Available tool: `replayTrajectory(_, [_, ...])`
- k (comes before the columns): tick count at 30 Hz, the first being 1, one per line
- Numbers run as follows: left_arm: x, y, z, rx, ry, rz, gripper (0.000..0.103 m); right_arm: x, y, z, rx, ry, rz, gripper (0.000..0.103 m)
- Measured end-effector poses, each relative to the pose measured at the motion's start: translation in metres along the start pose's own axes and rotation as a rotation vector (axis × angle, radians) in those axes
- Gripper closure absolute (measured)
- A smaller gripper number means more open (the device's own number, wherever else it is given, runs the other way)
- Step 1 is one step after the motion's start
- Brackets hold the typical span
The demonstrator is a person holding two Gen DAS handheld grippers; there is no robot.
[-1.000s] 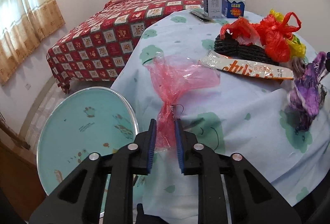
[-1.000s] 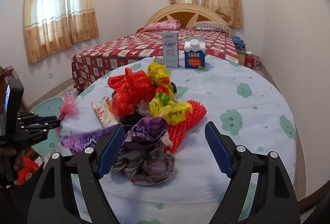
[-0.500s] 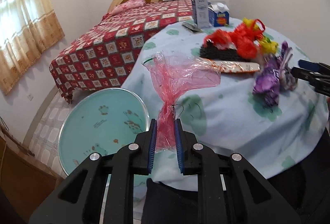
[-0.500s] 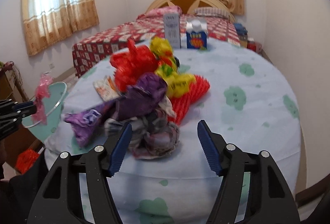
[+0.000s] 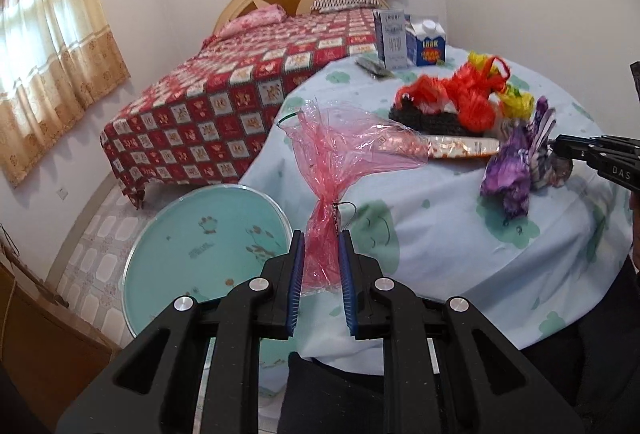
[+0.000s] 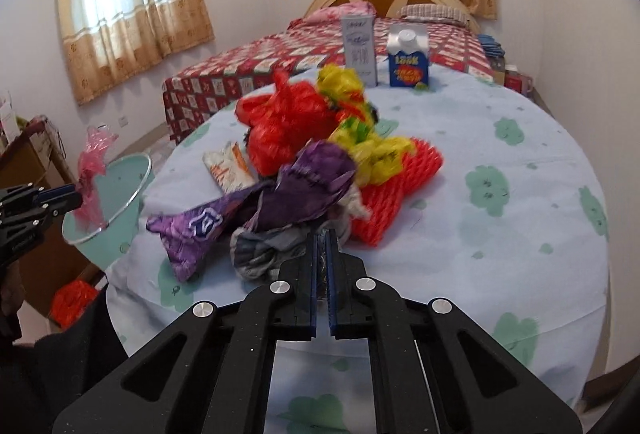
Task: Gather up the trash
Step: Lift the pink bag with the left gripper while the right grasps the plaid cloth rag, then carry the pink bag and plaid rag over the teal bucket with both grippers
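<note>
The bed [image 5: 256, 74] with its red patchwork cover fills twelve o'clock behind my round counter [image 6: 500, 194], which wears a pale blue cloth with green blotches. At nine o'clock, beside the counter, stands one teal bin [image 5: 200, 246]; only the left view shows down into it. Two cartons stand at the counter's far edge: a tall grey one [image 6: 359, 48] and a blue one [image 6: 408, 62] reading "LOOK". My left tool [image 5: 320, 266] pinches the twisted neck of a pink plastic bag [image 5: 340, 154] above the bin's rim. My right tool [image 6: 320, 258] has just been closing; its jaws now grip the crumpled grey-purple wrapper [image 6: 264, 210] at the pile's near edge.
</note>
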State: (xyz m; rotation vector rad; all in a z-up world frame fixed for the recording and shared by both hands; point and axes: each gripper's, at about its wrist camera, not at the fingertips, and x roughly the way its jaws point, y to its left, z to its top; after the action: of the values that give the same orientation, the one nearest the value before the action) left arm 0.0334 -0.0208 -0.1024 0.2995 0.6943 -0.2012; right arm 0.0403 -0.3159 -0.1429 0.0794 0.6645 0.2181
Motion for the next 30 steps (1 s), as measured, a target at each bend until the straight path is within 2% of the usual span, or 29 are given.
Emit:
replayTrajectory(2, [-0.003,0.002,0.002,-0.005,-0.007,-0.001,0.086,-0.003,-0.003,0.001,0.012,-0.012,-0.012,0.098])
replayTrajectory(4, [-0.003,0.004,0.003,-0.006,-0.008,0.002,0.086,-0.002,-0.006,0.001,0.022,-0.001,-0.009,0.092])
replayTrajectory(6, [-0.002,0.004,0.003,-0.009,-0.005,0.002,0.086,0.0,-0.005,-0.001,0.035,-0.002,0.012,0.043])
replayTrajectory(7, [-0.001,0.003,0.003,-0.008,-0.003,0.003,0.086,0.002,-0.003,-0.001,0.03,0.004,0.013,0.042])
replayTrajectory(8, [0.001,0.003,0.003,-0.007,0.0,0.004,0.086,0.009,0.001,-0.004,0.009,0.034,0.008,0.043])
replayTrajectory(10, [0.003,0.003,0.0,-0.006,0.009,0.004,0.085,0.02,0.003,-0.008,0.002,0.077,0.013,0.053])
replayTrajectory(11, [0.006,0.003,-0.001,-0.005,0.015,0.004,0.085,0.027,0.002,-0.01,0.015,0.101,0.04,0.069])
replayTrajectory(13, [0.007,0.003,-0.001,-0.007,0.02,0.004,0.085,0.026,0.0,-0.01,0.02,0.097,0.039,0.085])
replayTrajectory(14, [0.007,0.003,-0.001,-0.009,0.019,0.004,0.085,0.024,-0.002,-0.009,0.019,0.091,0.034,0.087])
replayTrajectory(20, [0.001,0.007,0.002,-0.014,-0.005,0.013,0.085,-0.01,-0.007,0.012,0.009,-0.03,-0.018,0.089])
replayTrajectory(30, [-0.012,0.033,0.013,-0.057,-0.035,0.084,0.085,-0.029,0.0,0.045,-0.038,-0.135,-0.068,0.089])
